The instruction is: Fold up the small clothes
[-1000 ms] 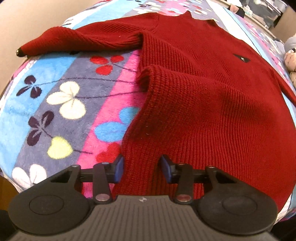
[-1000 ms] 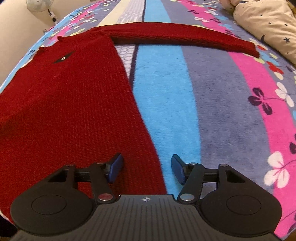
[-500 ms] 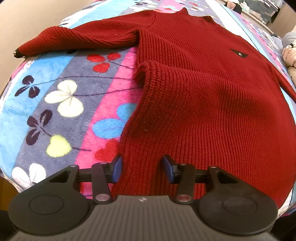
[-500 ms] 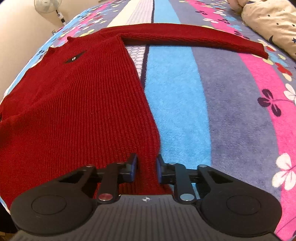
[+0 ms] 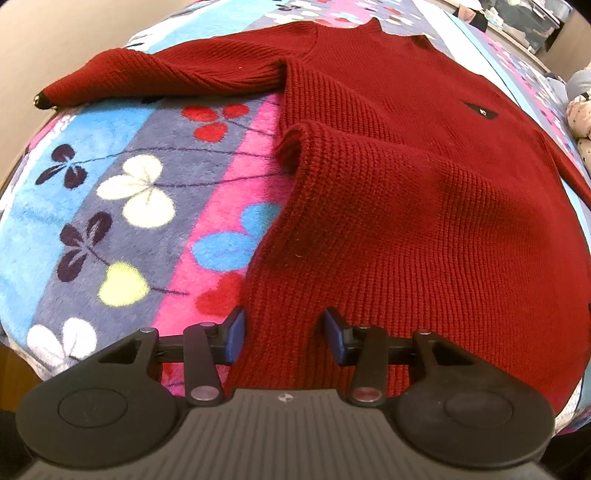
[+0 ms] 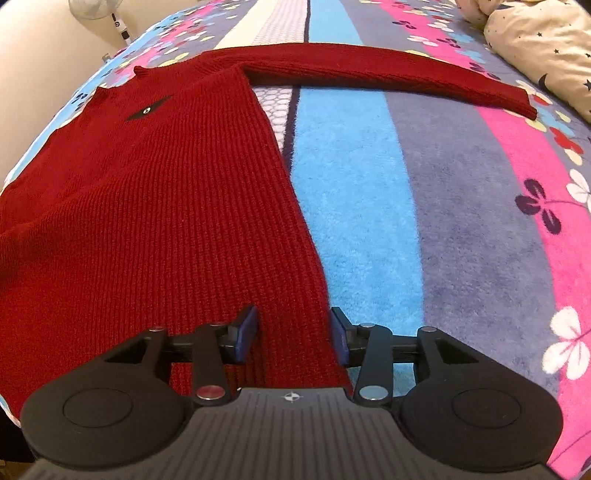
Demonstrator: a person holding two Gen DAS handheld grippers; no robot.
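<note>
Your left gripper (image 5: 283, 334) and right gripper (image 6: 293, 334) each stand partly open, straddling the red sweater's (image 5: 406, 203) near hem corners; whether the blue pads (image 5: 235, 334) pinch the knit is unclear. The sweater lies flat on the floral striped blanket (image 6: 461, 221), sleeves spread toward 10 and 2 o'clock. A star-print pillow (image 6: 535, 48) lies at 2 o'clock, a standing fan (image 6: 92, 11) at 11 o'clock.

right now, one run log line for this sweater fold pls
step: hem pickup | left gripper: open at red sweater hem corner | right gripper: open, straddling other hem corner | sleeves spread on floral blanket
</note>
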